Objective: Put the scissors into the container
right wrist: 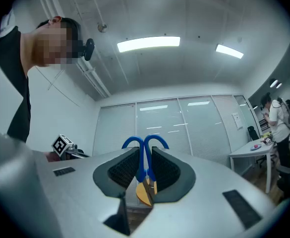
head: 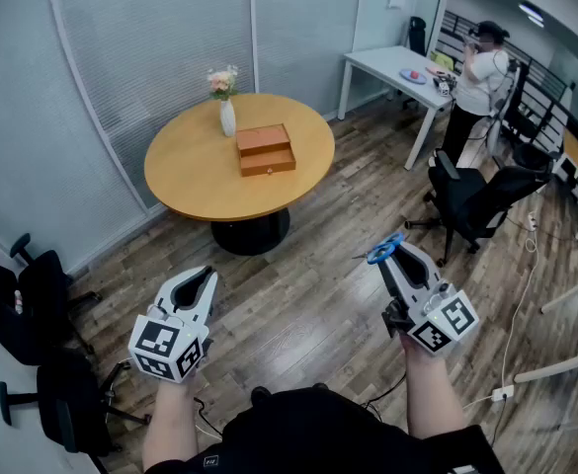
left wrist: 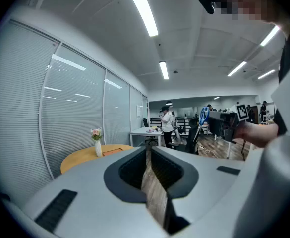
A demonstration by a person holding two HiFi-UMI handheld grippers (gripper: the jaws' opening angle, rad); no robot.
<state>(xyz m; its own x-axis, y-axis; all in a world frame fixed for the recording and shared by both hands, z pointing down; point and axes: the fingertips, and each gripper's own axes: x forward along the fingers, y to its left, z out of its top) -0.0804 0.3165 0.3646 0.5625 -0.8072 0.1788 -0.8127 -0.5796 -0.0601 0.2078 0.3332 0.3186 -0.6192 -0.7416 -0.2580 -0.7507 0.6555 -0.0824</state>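
Those small blue-handled scissors [right wrist: 144, 160] look light and rigid. Their smooth plastic loops could slip or swivel, so pinching across both handles just below the loops, as the right gripper [right wrist: 145, 150] does, seems sound. The loops poke out past its clamped pads, and a tan piece shows lower down between them. The left gripper [left wrist: 148, 150] carries nothing, its pads pressed nearly together. Both hang over the plank floor [head: 298, 314], well apart from the orange wooden drawer box [head: 265, 149] on the round wooden table [head: 185, 186].

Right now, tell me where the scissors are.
Head view, right side: the scissors sit clamped in the right tongs, over the floor, well short of the round table.
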